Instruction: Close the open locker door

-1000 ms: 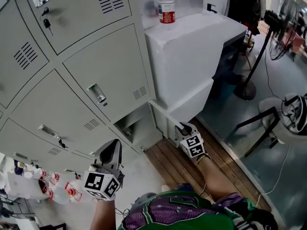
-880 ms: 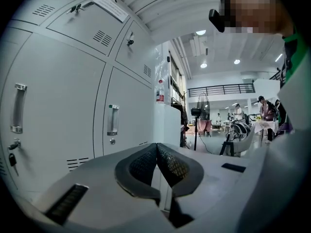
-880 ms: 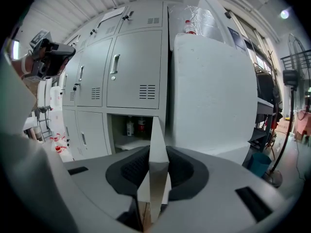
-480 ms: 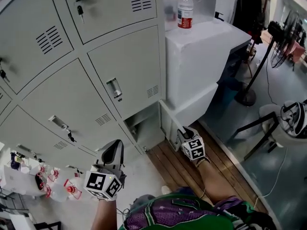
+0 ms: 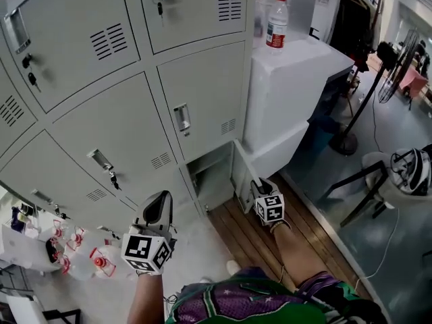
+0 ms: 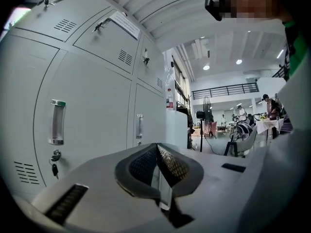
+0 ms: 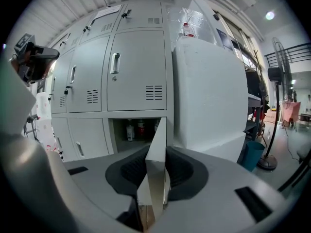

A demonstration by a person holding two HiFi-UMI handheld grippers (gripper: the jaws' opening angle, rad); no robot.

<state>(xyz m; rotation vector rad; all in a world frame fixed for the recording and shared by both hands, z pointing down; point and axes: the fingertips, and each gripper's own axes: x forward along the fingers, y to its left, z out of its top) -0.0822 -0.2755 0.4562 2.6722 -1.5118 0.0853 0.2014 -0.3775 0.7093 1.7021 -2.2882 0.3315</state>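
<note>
door: locker door (image 5: 241,173) hangs ajar at the bottom-right corner of the locker bank (image 5: 128,123), thin pale-grey sheet metal seen edge-on | handling: looks light, stiff, smooth-painted, should swing freely on its hinge; free edge is the place to hold | right tool (image 5: 259,183) clamped on that edge | left tool (image 5: 156,211) closed, empty

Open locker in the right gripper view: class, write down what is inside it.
A few bottles stand at the back of the open locker. Its door, seen edge-on, covers the right part, so anything there cannot be seen.
</note>
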